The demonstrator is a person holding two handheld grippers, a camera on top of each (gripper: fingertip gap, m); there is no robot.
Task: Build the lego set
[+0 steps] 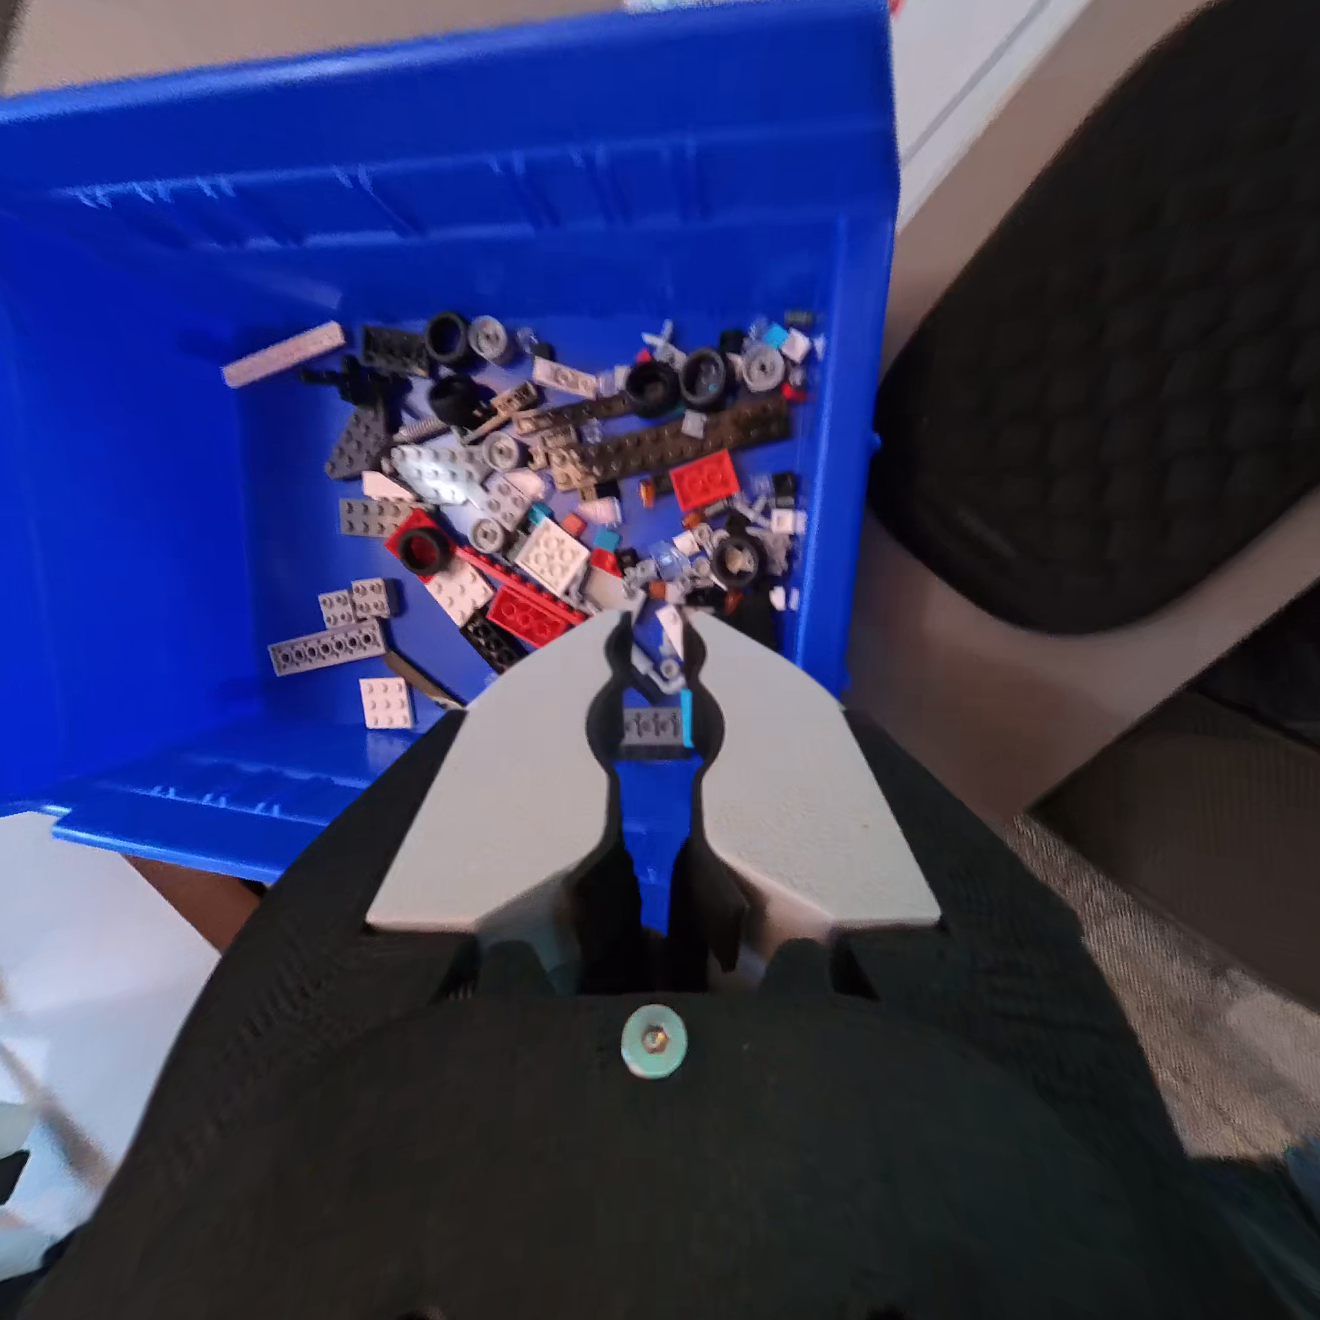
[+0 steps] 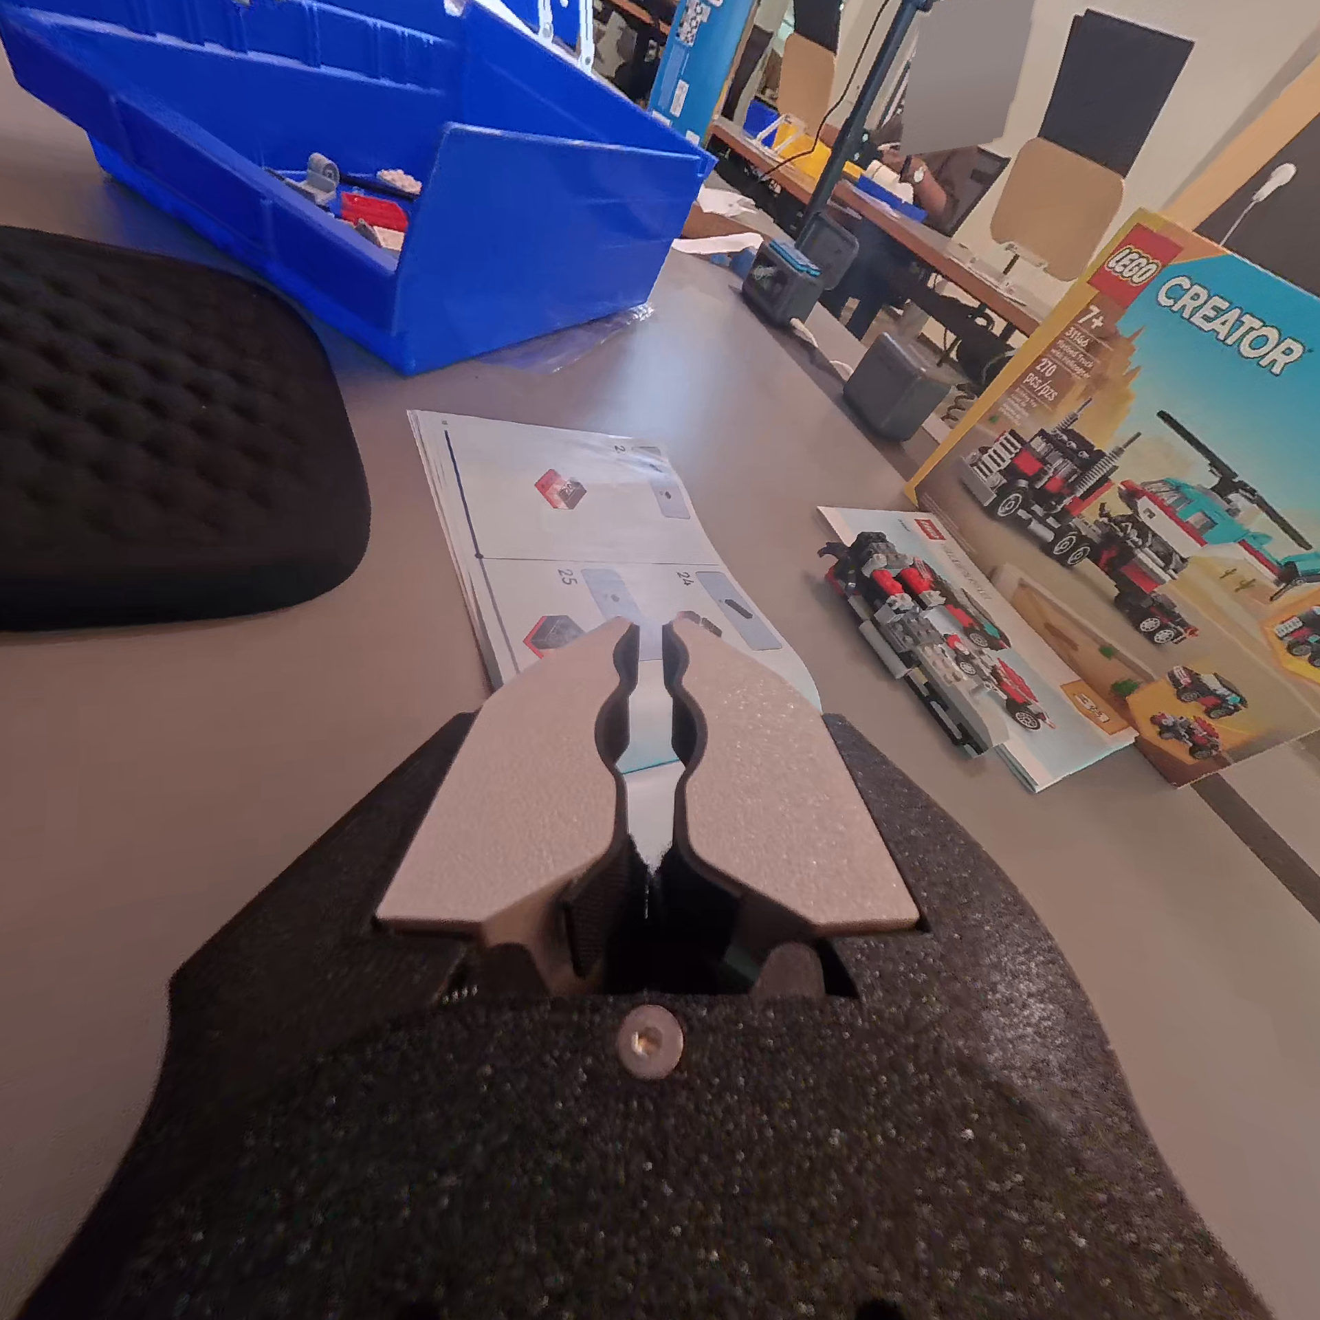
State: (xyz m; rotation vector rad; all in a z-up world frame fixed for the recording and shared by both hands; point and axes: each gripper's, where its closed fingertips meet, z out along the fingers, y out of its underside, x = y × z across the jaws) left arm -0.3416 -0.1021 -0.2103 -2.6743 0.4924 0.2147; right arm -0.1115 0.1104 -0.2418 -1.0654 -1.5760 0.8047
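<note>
Left wrist view: the left gripper [image 1: 657,628] is shown above the near right corner of a blue bin [image 1: 443,178]. Its fingers [image 1: 521,771] are drawn nearly together, the tips almost meeting. A small grey studded piece [image 1: 651,727] with a teal part on its right side is seen in the rounded gap between them; whether it is clamped or merely lies beyond the gap cannot be told. Loose lego pieces [image 1: 557,493] in black, grey, white, red and teal, among them tyres and long plates, are heaped on the bin floor, mostly toward its right wall. A black quilted pad [image 1: 1114,400] is seen right of the bin.

Right wrist view: the same pad [image 2: 157,428] lies at far left, with the bin [image 2: 543,236] standing behind it on the grey surface [image 2: 214,786]. The right gripper [image 2: 648,628] is held low over an open instruction booklet [image 2: 571,514]. Its fingers [image 2: 543,778] stand slightly apart, a narrow slot left between them, and nothing is gripped. Whether the tips touch the page cannot be told. To the right, a partly built truck model [image 2: 928,643] rests on a second booklet [image 2: 1071,728], just beside the upright set box [image 2: 1157,486]. Two small grey cube-shaped devices [image 2: 893,386] stand behind.
</note>
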